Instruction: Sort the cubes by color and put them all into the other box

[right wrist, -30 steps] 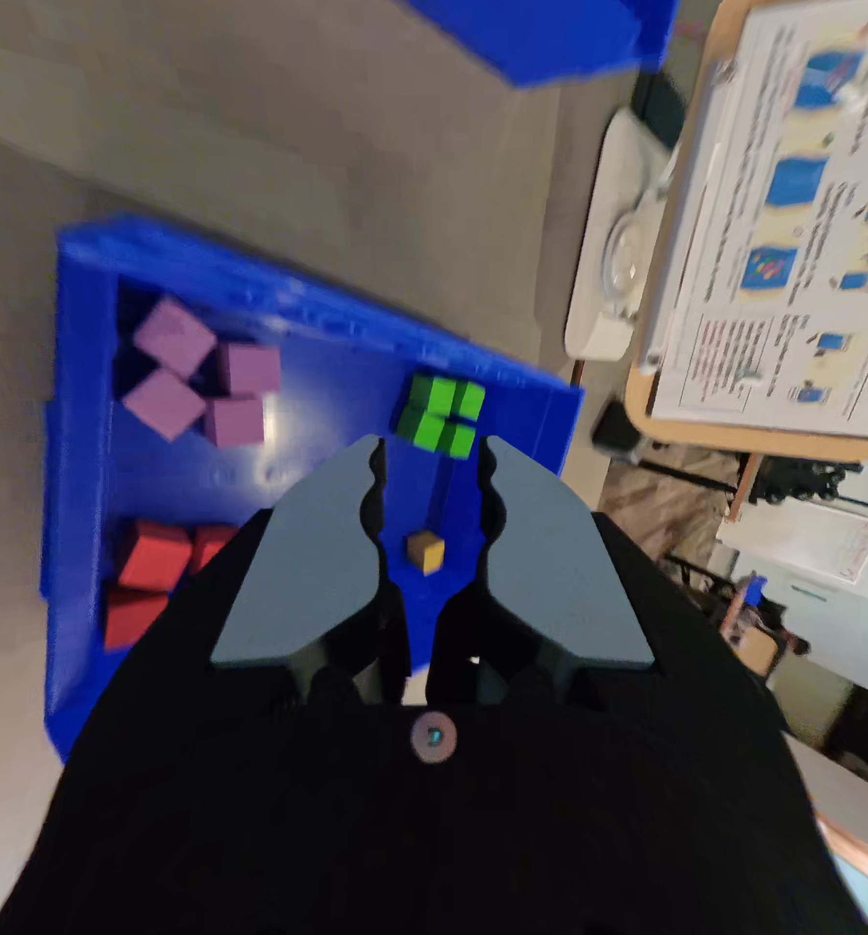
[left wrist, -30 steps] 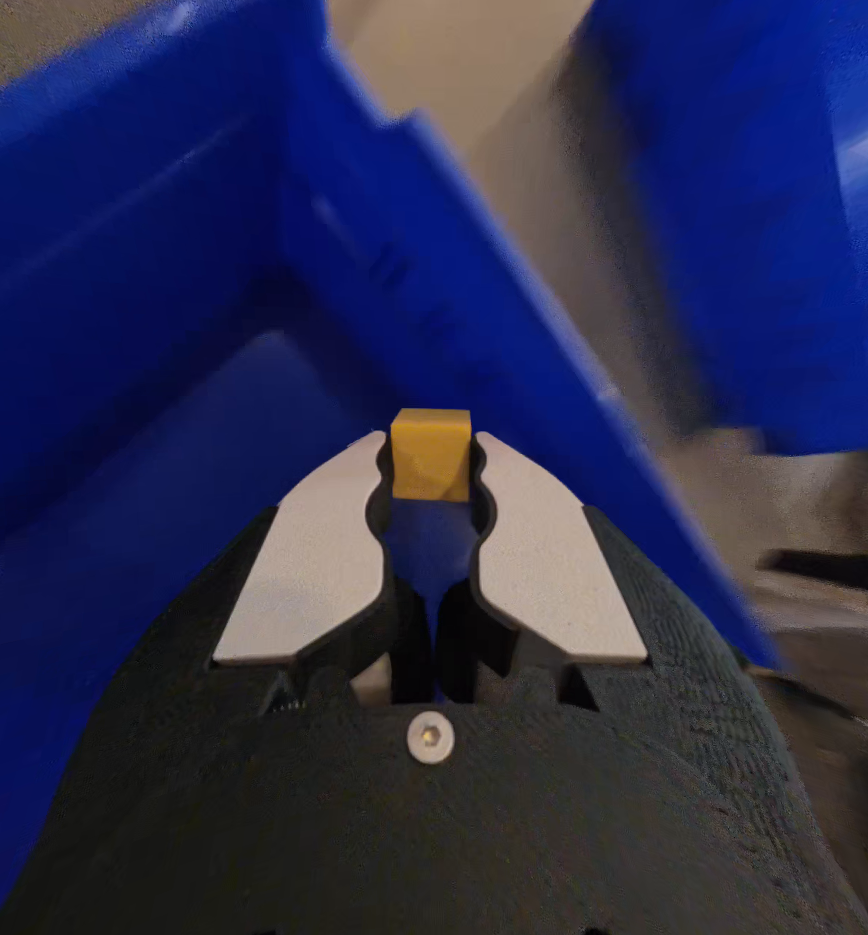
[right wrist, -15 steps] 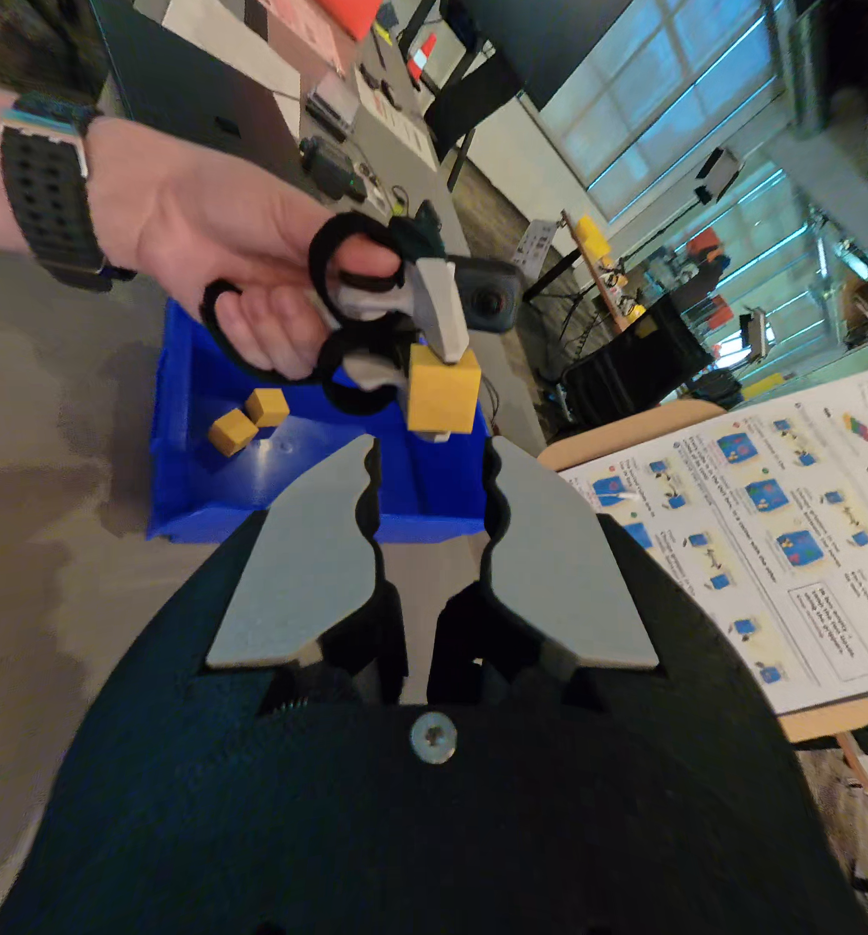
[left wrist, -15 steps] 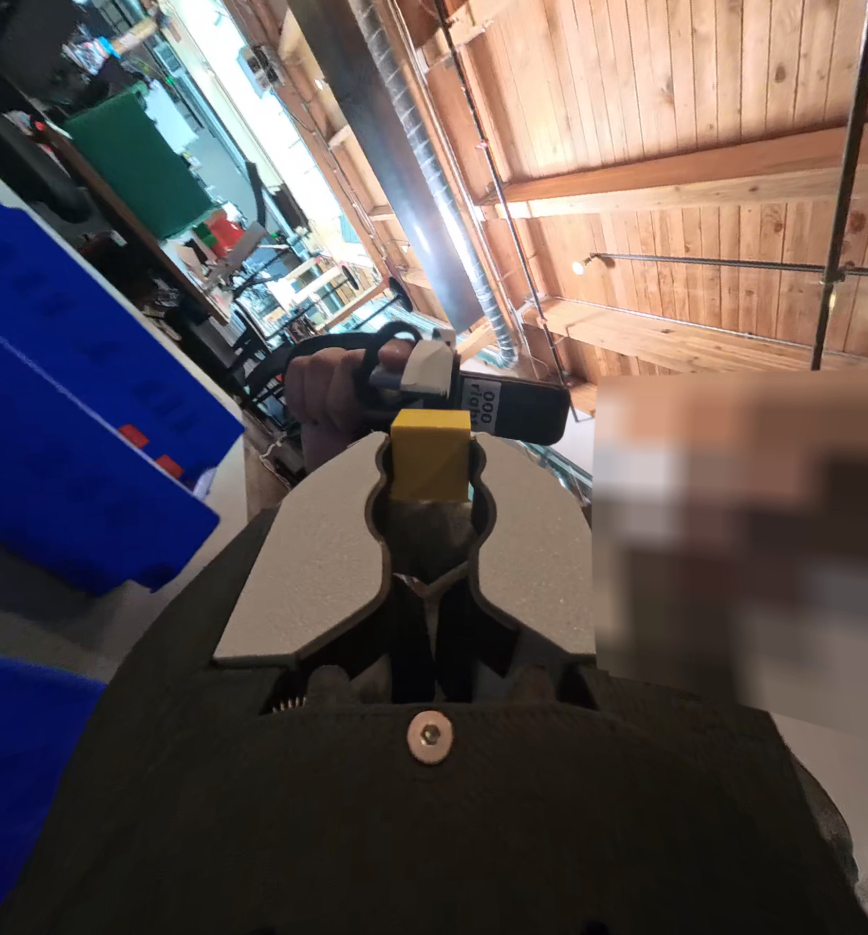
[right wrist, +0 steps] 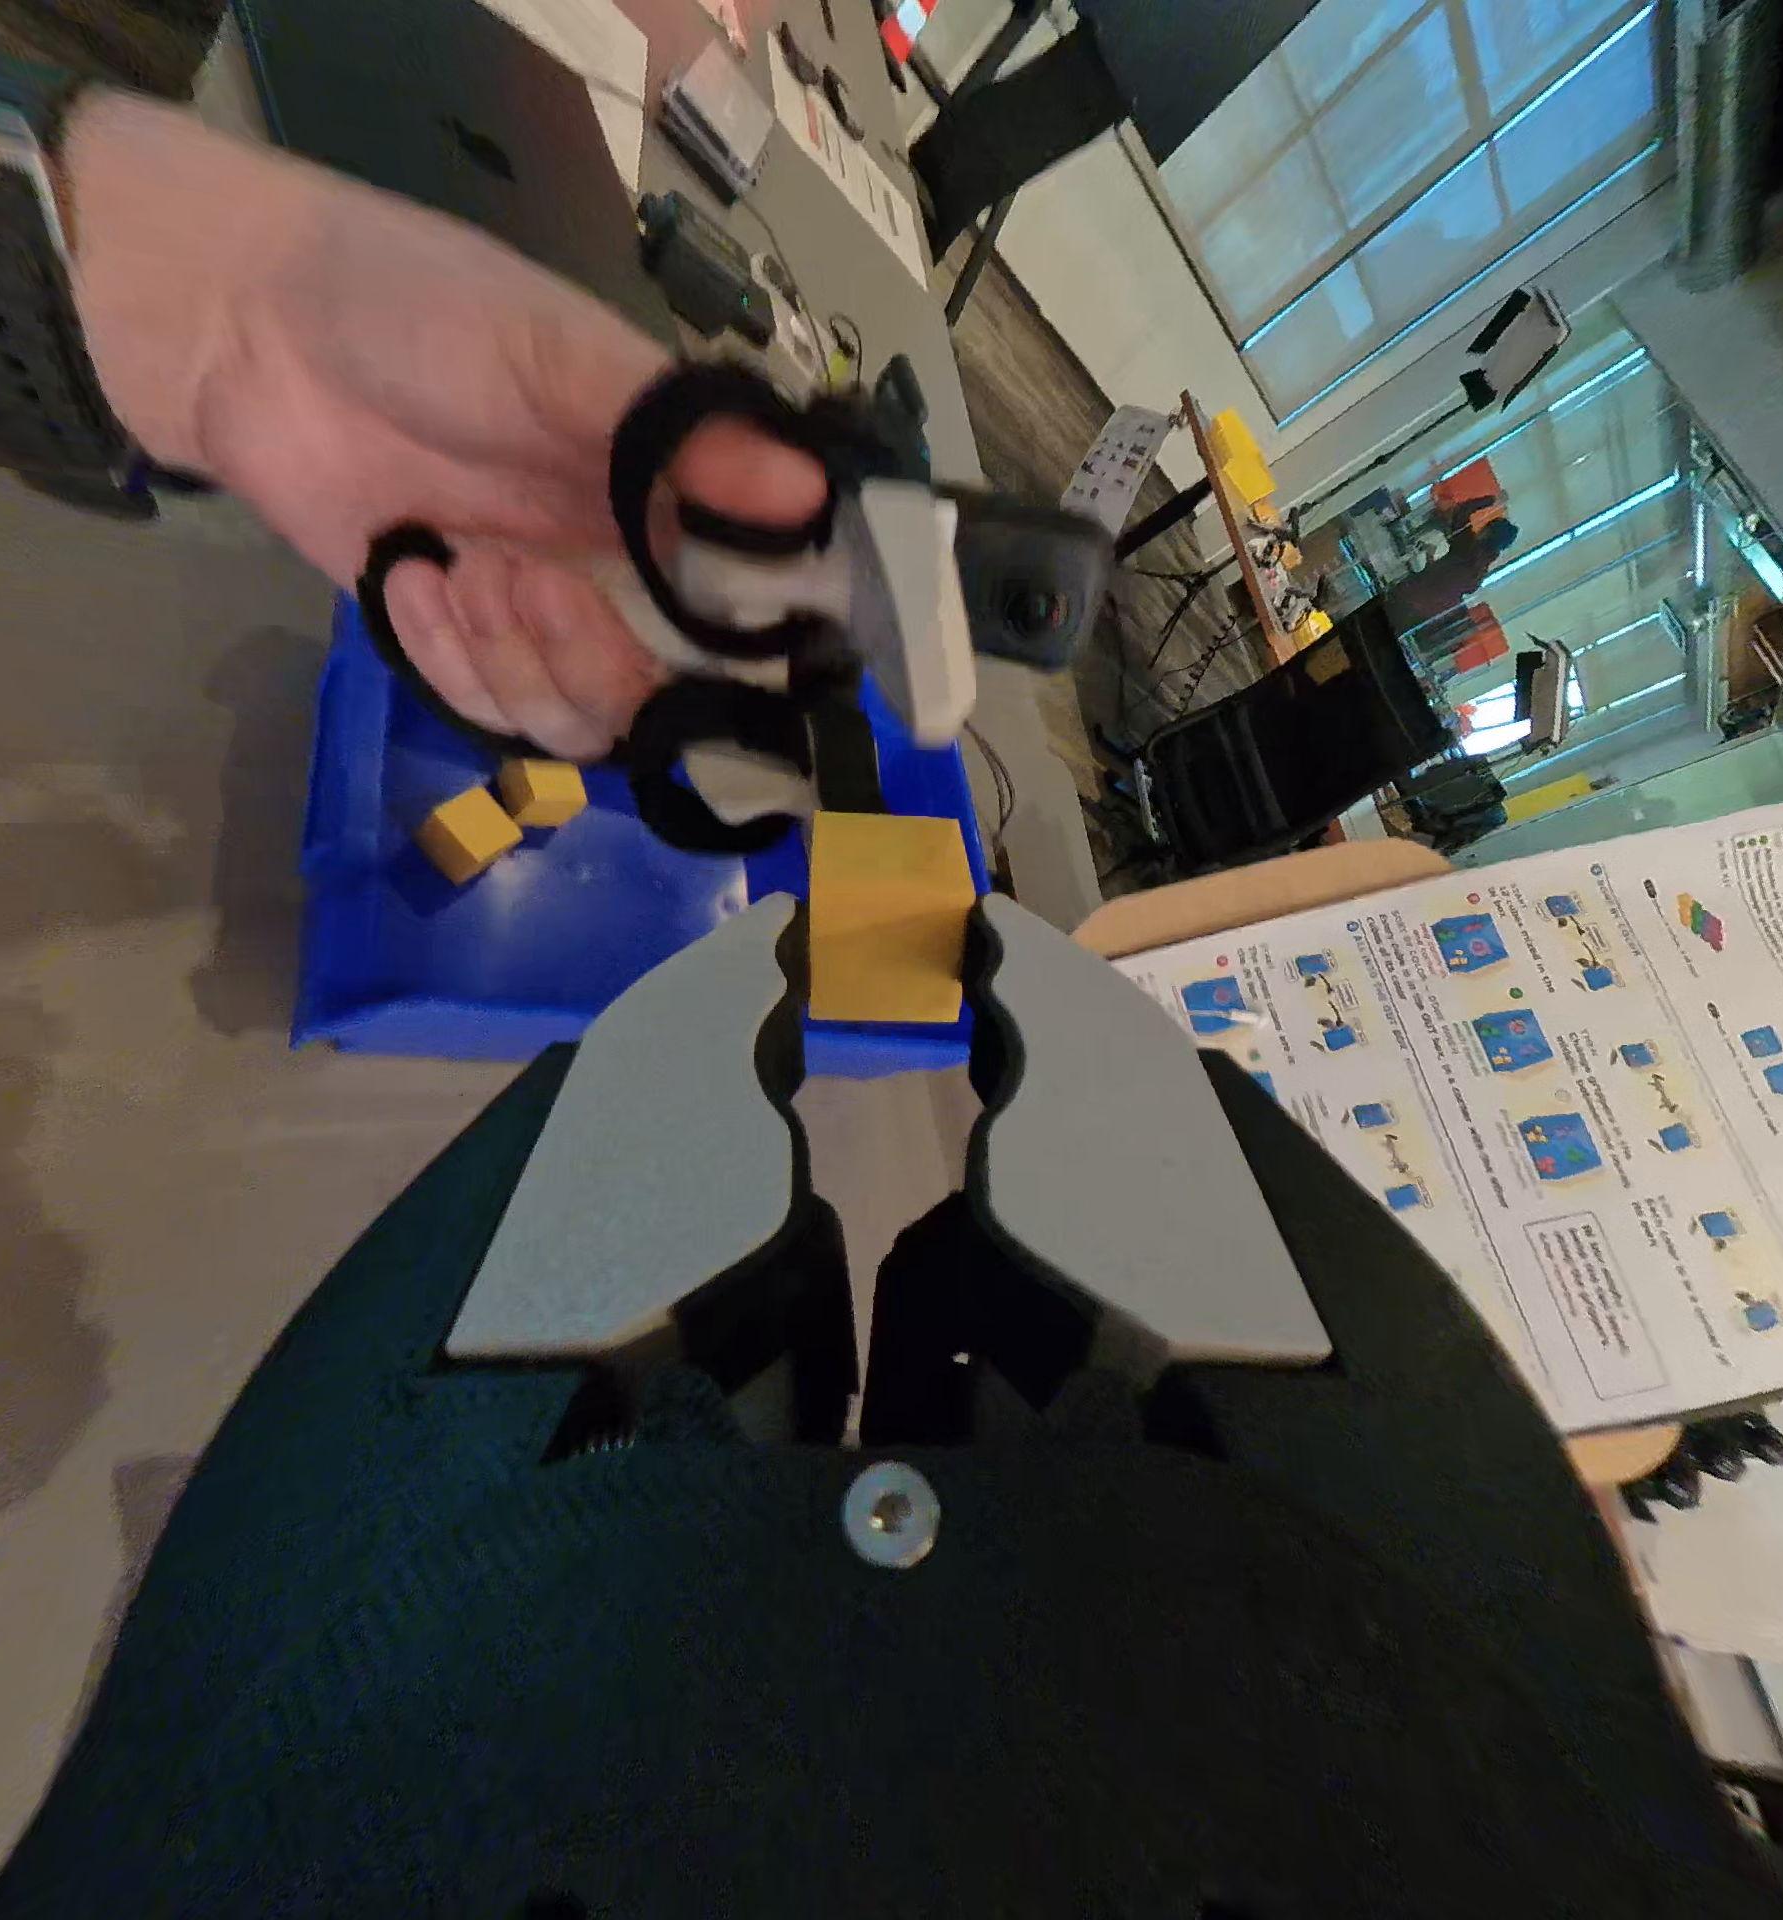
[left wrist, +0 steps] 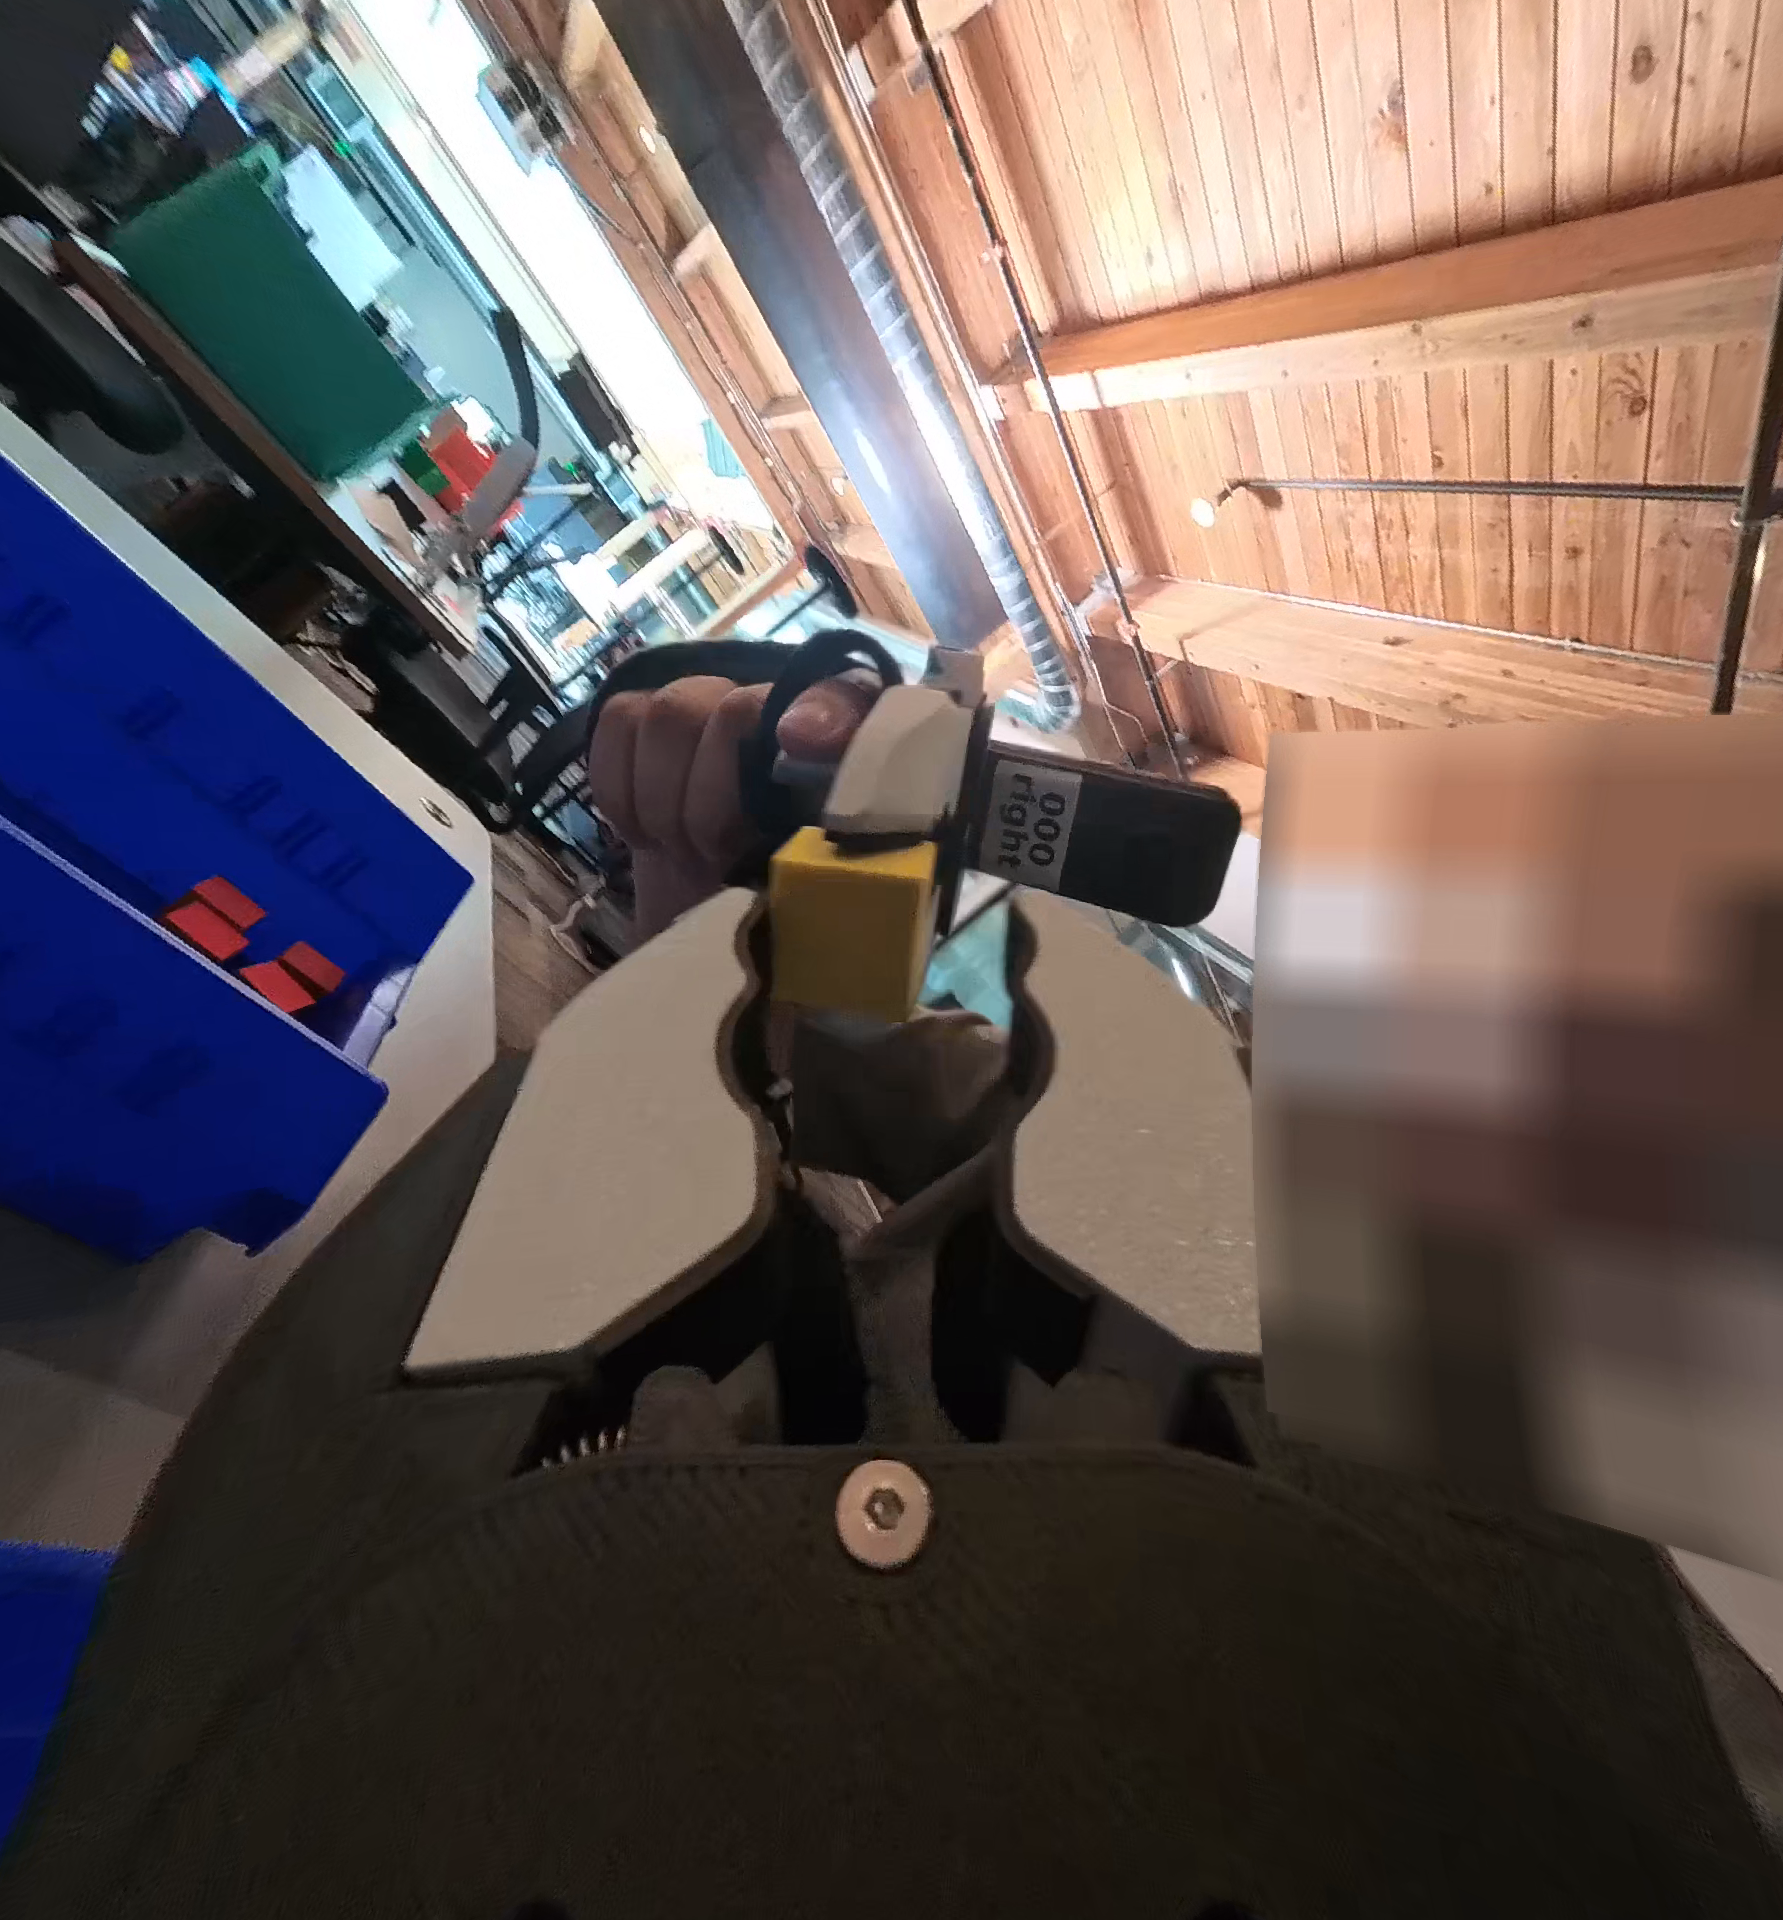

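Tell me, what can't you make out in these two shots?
- Left wrist view: the blue bin runs off the left edge, and its wall hides all but two red cubes. A mosaic patch covers the right side.
- Right wrist view: the blurred hand and left gripper cover part of the blue tray, so its count of loose yellow cubes is unsure.
- The right gripper hides the sides of the yellow cube it grips.
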The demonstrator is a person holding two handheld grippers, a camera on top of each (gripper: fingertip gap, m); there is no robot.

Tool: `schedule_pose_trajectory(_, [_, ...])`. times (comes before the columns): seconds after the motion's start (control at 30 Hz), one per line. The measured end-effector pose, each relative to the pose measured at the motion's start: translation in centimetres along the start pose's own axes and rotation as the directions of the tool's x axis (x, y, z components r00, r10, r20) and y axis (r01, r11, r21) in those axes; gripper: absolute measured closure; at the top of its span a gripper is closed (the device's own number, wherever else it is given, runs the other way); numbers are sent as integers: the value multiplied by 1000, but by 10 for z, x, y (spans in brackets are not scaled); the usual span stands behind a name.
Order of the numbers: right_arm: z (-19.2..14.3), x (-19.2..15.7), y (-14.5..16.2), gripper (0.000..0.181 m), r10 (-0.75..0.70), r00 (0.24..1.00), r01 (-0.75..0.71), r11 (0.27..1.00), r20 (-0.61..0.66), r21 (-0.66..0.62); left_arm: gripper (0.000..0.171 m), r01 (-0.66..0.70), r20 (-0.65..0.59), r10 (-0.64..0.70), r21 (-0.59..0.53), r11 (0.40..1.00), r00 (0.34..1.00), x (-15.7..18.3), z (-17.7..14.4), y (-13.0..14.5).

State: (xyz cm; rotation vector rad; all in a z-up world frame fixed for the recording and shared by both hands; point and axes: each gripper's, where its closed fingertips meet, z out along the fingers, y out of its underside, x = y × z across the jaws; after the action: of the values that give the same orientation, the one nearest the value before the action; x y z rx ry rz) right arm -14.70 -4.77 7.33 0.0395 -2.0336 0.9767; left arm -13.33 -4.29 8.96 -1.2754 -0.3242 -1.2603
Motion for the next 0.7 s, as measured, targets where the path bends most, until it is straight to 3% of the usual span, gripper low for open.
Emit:
schedule_pose_trajectory(0.03, [-4,2,6,153,-12,1000,12,1000,4,-23,118,-16,13,15,23,1000,1000,2,-3,-3])
schedule_pose_trajectory(0.1, [-13,8,31,153,-43,998,49,990,44,-134,115,-65,76,61,48,997,995,4,-13,-6])
schedule_pose_trajectory(0.2, [-38,13,83,153,-102,976,159,935,191,-316,125,-158,221,140,64,985,965,6,-31,-5])
schedule_pose_trajectory(0.3, [-72,20,169,153,54,943,176,755,327,-632,130,-211,290,181,73,975,940,11,-48,3])
schedule_pose_trajectory(0.37, [-90,21,228,153,176,917,180,619,359,-764,136,-217,309,182,85,972,934,14,-55,5])
schedule_pose_trajectory(0.43, [-97,17,280,153,238,897,205,525,373,-826,139,-218,307,188,65,974,933,20,-57,7])
schedule_pose_trajectory(0.53, [-95,10,339,153,301,880,207,453,368,-867,143,-255,339,218,68,965,915,26,-61,6])
schedule_pose_trajectory(0.7, [-86,5,387,153,314,870,234,416,380,-879,145,-269,356,229,68,961,906,32,-66,6])
